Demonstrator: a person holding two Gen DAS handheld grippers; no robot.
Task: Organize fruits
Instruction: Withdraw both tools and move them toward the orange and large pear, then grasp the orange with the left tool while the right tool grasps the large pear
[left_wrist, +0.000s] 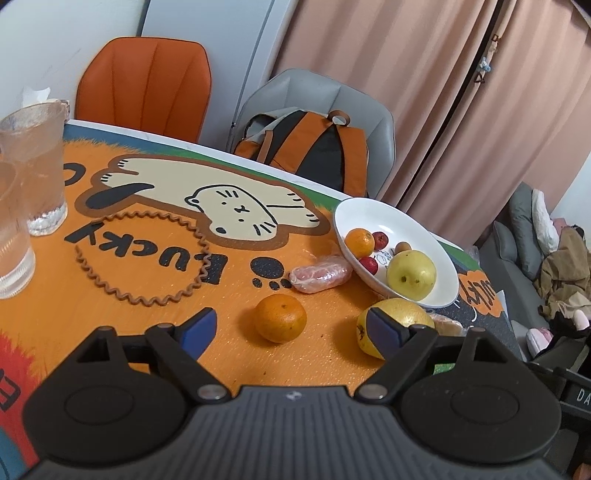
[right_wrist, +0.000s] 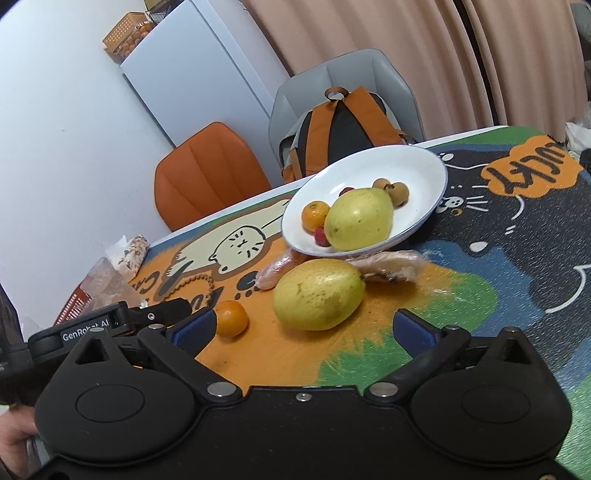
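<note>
on the desk mat, "lucky" sits at ten o'clock of the tangerine; both claws, left claw and right claw, gape apart, empty.

A pale, plain wall runs behind the worktop, which is covered by a bright cartoon-cat mat in orange, green and black. A tall white fridge stands against the wall, with an orange slatted basket on top. Long peach-pink curtains hang closed across the far side, falling in deep folds. Two chairs are drawn up at the far edge: an orange padded chair and a grey chair with an orange-and-black backpack leaning on its seat. To the right, a grey sofa holds cushions and crumpled clothes. The light is soft and even.
</note>
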